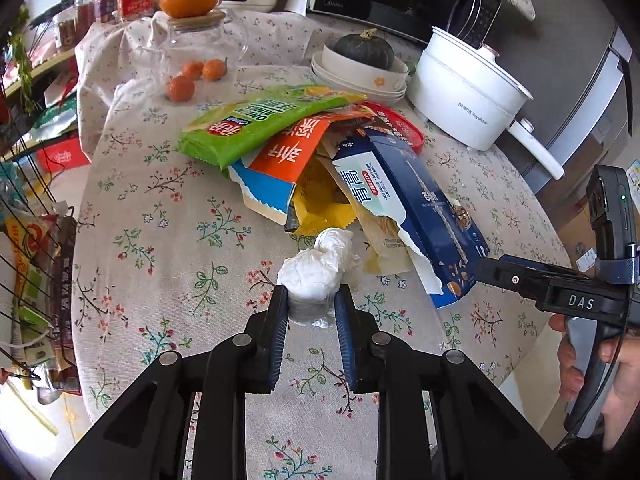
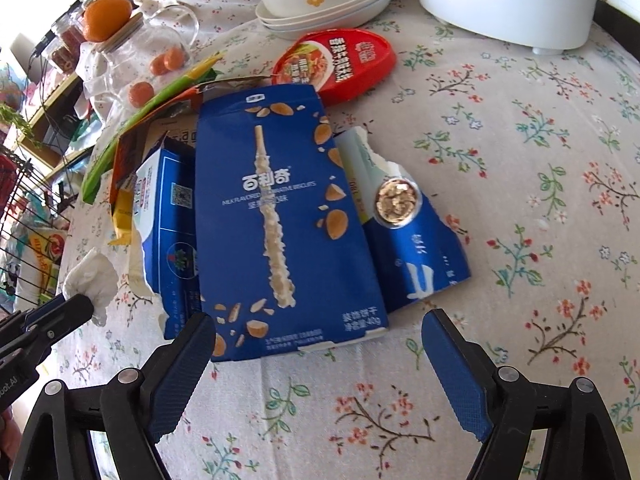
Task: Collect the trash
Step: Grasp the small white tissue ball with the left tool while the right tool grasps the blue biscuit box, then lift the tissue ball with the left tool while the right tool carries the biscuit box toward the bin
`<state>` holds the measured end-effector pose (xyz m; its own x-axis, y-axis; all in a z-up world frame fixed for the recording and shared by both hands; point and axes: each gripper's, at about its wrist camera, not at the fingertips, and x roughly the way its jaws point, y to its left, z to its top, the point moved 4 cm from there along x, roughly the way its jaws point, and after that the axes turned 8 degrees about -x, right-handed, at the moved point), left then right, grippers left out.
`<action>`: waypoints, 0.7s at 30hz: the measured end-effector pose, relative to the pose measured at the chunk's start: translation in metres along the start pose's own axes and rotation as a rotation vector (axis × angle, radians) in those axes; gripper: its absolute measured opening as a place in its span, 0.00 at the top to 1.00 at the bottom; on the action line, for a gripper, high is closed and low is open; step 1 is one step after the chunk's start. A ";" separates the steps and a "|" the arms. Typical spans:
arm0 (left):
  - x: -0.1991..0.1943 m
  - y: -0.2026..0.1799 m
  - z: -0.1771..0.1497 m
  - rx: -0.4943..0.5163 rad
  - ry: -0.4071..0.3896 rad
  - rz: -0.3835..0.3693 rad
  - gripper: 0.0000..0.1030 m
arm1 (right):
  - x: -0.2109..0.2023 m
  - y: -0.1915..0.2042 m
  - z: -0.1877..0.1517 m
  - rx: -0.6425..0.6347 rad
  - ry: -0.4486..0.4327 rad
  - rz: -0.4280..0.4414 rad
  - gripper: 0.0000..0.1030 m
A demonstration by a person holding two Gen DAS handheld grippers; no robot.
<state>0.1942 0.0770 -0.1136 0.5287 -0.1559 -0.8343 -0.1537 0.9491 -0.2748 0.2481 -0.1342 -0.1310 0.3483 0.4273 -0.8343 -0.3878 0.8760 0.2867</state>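
My left gripper (image 1: 311,300) is shut on a crumpled white tissue (image 1: 316,268), low over the floral tablecloth; the tissue also shows at the left of the right wrist view (image 2: 92,282). Behind it lies a pile of trash: a green snack bag (image 1: 256,120), an orange wrapper (image 1: 292,148), a yellow wrapper (image 1: 324,208) and a blue biscuit box (image 1: 416,204). My right gripper (image 2: 316,336) is open, its fingers either side of the near end of the blue biscuit box (image 2: 280,216). A torn blue carton (image 2: 408,236) and a red lid (image 2: 340,64) lie beside the box.
A white electric pot (image 1: 468,92) and stacked bowls holding a dark squash (image 1: 360,68) stand at the back right. A glass jar with an orange on top (image 1: 192,40) and small oranges (image 1: 180,88) stand at the back left. A wire rack (image 1: 28,264) is off the table's left edge.
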 end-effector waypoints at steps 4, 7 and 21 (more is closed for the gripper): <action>-0.005 0.012 -0.003 -0.030 0.009 0.000 0.76 | 0.015 0.008 0.005 -0.010 0.004 0.006 0.08; -0.010 0.021 -0.003 -0.045 0.004 0.002 0.76 | 0.024 0.011 0.008 -0.023 0.018 -0.004 0.07; -0.024 0.048 0.002 -0.094 -0.009 -0.001 0.76 | 0.046 0.017 0.009 -0.069 0.054 -0.084 0.07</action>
<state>0.1757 0.1265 -0.1058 0.5360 -0.1545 -0.8300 -0.2304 0.9190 -0.3199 0.2648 -0.0977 -0.1604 0.3368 0.3385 -0.8786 -0.4175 0.8901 0.1829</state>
